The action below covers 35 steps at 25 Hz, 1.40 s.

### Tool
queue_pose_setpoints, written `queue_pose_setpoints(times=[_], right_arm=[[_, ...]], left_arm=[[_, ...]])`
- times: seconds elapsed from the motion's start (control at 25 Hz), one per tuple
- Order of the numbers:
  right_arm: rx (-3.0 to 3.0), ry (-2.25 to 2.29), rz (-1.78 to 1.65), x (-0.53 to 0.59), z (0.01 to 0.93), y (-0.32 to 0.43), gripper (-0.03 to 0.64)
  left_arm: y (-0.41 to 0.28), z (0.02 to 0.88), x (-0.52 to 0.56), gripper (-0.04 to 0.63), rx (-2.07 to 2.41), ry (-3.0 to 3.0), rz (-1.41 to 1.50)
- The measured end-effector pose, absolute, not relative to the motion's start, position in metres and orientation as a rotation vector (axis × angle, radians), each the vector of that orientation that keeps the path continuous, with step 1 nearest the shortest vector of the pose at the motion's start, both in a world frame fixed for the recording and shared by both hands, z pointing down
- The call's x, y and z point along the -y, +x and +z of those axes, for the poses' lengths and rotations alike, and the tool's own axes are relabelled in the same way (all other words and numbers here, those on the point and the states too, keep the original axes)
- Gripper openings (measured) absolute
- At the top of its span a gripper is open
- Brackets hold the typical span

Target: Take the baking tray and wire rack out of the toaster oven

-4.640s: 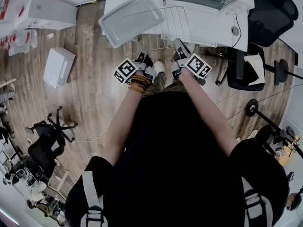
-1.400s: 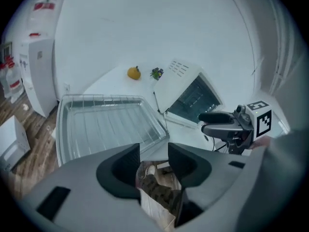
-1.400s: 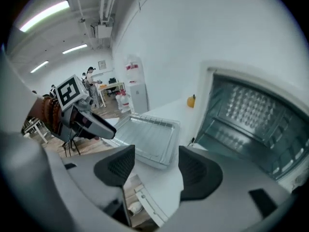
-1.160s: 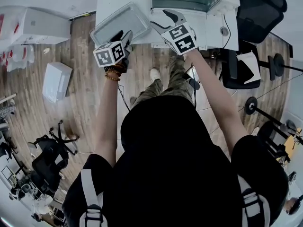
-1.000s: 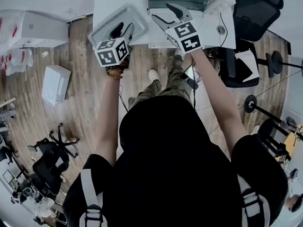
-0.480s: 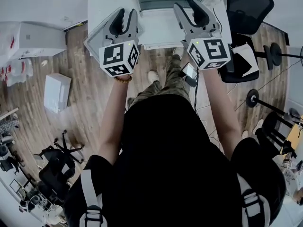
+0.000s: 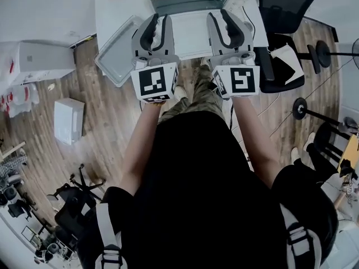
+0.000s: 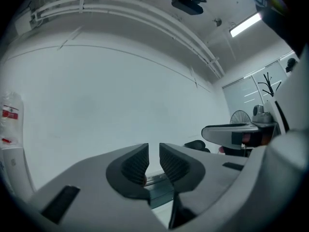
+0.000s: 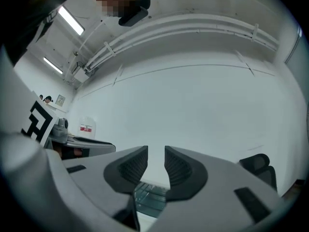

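Note:
In the head view both grippers are raised level in front of the white toaster oven [image 7: 193, 1], whose glass front shows at the table's far side. The grey baking tray [image 7: 115, 55] lies on the white table [image 7: 106, 7] to the left, overhanging its edge. I cannot make out the wire rack for certain. My left gripper [image 7: 159, 20] and right gripper [image 7: 219, 14] are both closing, with a narrow gap and nothing between the pads. In the left gripper view the left gripper [image 8: 153, 164] faces a white wall. In the right gripper view the oven glass [image 9: 147, 197] shows below the right gripper [image 9: 156, 166].
A black office chair [image 7: 280, 4] stands right of the table. On the wooden floor lie a white box [image 7: 70, 119], a white unit [image 7: 33, 60], a weight bar [image 7: 305, 108] and a black chair base [image 7: 76, 198].
Both grippers have risen from table height towards the camera and come level side by side. Their jaws have narrowed from wide open. The tray still lies on the table.

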State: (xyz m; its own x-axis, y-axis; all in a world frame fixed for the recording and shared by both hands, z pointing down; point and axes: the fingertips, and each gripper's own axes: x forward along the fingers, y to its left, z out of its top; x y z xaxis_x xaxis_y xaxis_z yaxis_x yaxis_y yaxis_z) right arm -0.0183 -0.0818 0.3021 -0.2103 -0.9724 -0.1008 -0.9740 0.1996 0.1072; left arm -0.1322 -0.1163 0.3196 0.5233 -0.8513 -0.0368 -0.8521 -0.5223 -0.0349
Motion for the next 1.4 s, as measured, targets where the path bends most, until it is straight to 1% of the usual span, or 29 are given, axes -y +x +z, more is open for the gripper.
queue_pose_setpoints(times=[0.12,0.44,0.8,0.92,1.24,1.4], right_arm=[[-2.400,-1.969,0.208,0.072,0.306,-0.027,0.109],[-2.350,-1.932,0.289,0.057,0.323,-0.053,0.062],[-2.586,-1.895,0.230,0.064,0.373,-0.081,0.037],[-2.613,-1.879,0.124,0.069,0.385,-0.091,0.031],[-2.742,-1.807,0.115,0.068,0.406,-0.114,0.031],[-2.746,-1.786,0.017,0.070,0.415,-0.124,0.031]], left_arm=[[-0.131,0.322,0.109,0.061,-1.526,-2.671,0.031],[-0.145,0.345,0.100,0.043,-1.584,-2.613,-0.008],[-0.166,0.369,0.091,0.028,-1.666,-2.545,-0.053],[-0.179,0.378,0.091,0.026,-1.704,-2.533,-0.078],[-0.197,0.398,0.096,0.026,-1.757,-2.532,-0.131],[-0.206,0.403,0.101,0.026,-1.768,-2.531,-0.149]])
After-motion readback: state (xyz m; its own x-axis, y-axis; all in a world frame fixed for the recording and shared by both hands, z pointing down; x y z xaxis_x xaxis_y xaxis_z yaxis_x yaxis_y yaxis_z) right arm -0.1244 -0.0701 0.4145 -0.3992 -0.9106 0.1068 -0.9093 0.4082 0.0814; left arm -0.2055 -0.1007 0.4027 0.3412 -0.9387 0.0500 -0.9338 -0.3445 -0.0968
